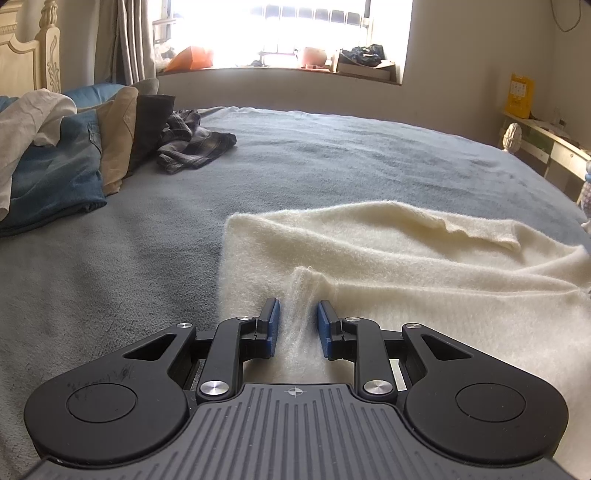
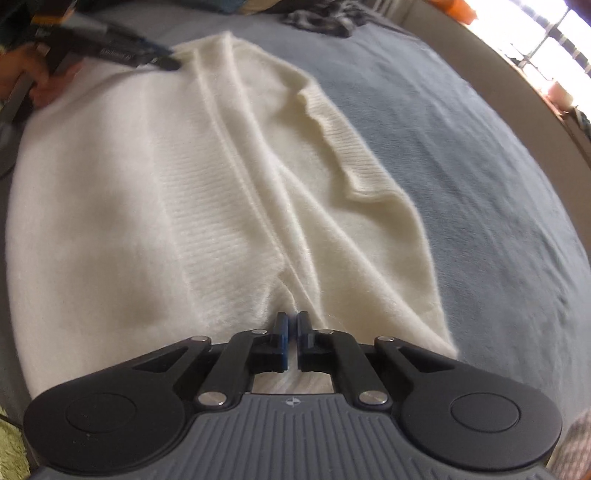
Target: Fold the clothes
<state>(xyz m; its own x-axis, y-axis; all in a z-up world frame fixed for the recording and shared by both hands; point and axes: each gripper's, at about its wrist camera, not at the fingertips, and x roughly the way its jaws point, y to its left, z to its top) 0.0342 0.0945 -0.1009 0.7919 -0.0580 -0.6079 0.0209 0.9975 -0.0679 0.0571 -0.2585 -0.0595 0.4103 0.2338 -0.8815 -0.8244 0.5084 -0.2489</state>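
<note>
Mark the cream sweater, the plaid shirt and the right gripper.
cream sweater [image 2: 110, 192]: right wrist view, on its flat smooth body.
plaid shirt [image 1: 192, 144]: left wrist view, middle of the crumpled heap on the bed.
right gripper [image 2: 292, 334]: right wrist view, between its fingertips, pinched on a sweater ridge.

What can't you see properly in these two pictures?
- Window, left view: glare whites out the outside.
- Cream sweater: the right edge of the left view cuts it off; the right gripper hides its near edge in the right view.
- Hand, right view: blurred, cut by the edge.
- Clothes pile, left view: cut off at the left.
</note>
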